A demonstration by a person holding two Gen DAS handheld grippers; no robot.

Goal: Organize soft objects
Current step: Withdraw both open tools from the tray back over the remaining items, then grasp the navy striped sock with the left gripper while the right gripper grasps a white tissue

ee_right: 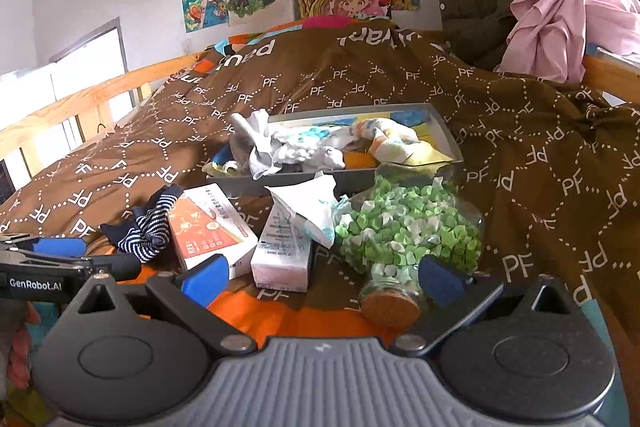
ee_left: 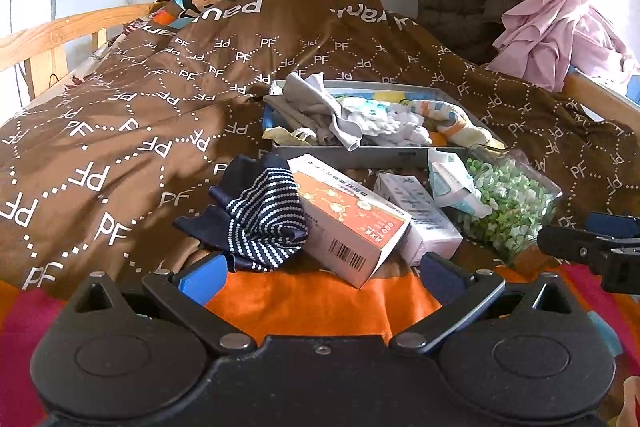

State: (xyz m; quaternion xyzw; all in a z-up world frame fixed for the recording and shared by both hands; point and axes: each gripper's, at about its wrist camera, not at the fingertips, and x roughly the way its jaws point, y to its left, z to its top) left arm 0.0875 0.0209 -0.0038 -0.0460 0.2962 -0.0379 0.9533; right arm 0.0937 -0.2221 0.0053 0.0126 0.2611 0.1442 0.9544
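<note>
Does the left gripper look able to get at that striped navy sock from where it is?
Probably yes. The left gripper is open, and the striped sock lies just ahead of its left finger, uncovered, only leaning against the orange box.

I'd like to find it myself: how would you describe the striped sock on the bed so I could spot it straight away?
Start at the grey tray of pale socks on the brown bedspread. Nearer the camera lies a row of loose items, and the striped sock is leftmost, touching the orange and white box. It alone is soft, dark navy cloth with white dotted stripes.
</note>
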